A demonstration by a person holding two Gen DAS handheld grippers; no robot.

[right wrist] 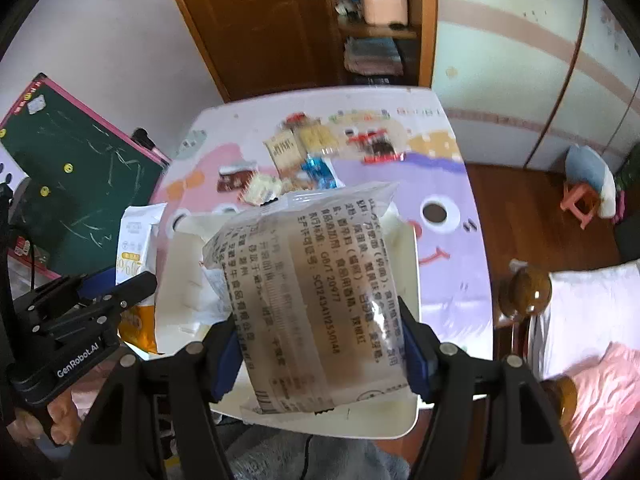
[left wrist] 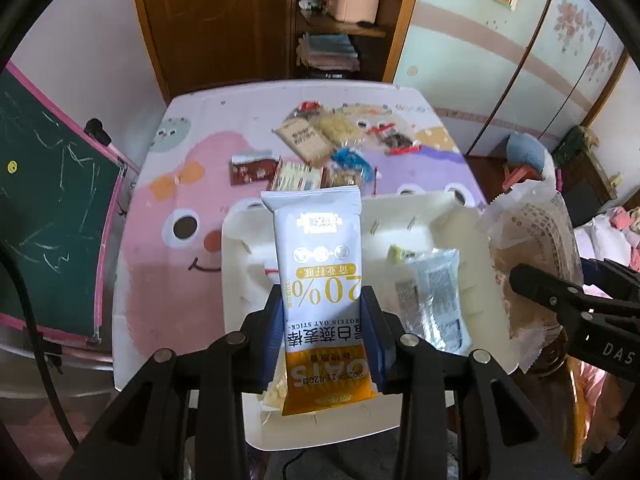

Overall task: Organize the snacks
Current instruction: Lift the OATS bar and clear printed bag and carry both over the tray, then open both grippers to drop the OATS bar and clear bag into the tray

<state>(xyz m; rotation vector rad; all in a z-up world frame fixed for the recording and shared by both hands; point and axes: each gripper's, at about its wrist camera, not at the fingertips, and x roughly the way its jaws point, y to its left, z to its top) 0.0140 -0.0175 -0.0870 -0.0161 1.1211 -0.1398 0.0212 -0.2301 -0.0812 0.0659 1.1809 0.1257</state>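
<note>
Left gripper (left wrist: 325, 322) built of matte black plastic arms, blue pads (left wrist: 275, 332) lining the fingers, round silver screws (left wrist: 235, 338) set at the linkage joints. Right gripper (right wrist: 322, 350) made alike: black frame, blue pads (right wrist: 224, 354), silver screws (right wrist: 448, 349). White "GenRobot.AI" lettering printed on the left body, "DAS" seen on the right body

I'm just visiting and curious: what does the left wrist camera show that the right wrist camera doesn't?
Only the left view: a silvery packet lying inside the white bin, and the left gripper shut on the oat stick packet.

Only the right view: the right gripper clamping a clear bread bag head-on.

Both: the bin, both packets, and loose snacks on the cartoon tablecloth.
</note>
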